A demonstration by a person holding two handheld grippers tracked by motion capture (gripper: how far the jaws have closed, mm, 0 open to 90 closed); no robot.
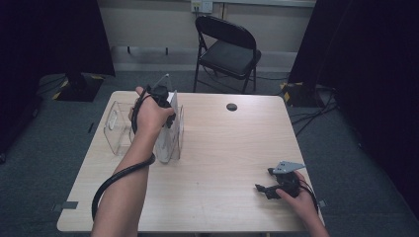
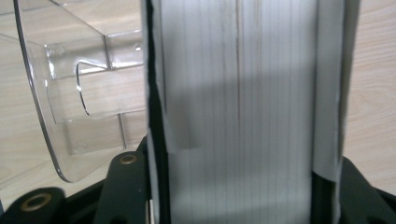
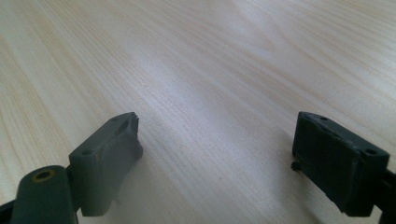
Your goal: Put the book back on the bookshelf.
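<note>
Left gripper [image 1: 165, 106] is seen at the far-left part of the surface [image 1: 222, 163], clenched on a thick white book [image 2: 243, 112]; in the left gripper view the book's page edges run upright between the two black jaws, w/ the dark cover edge against one jaw and the white cover against the other. Book is held upright, spine not visible, over a clear plastic holder [image 1: 121, 128] w/ several compartments. Which compartment the book sits in can't be told; its lower end is hidden by the hand. In the left gripper view a curved clear wall of the holder is seen just beside the book, w/ the wood grain showing through it.

Right gripper [image 1: 263, 189] is held low at the near-right corner of the surface, well apart from the book and holder. Its jaws are spread wide, nothing between them, just bare wood in the right gripper view [image 3: 215, 140].

Further out: a small dark disc [image 1: 231, 106] lies near the far edge, and a black folding chair [image 1: 228, 49] stands beyond the surface.
</note>
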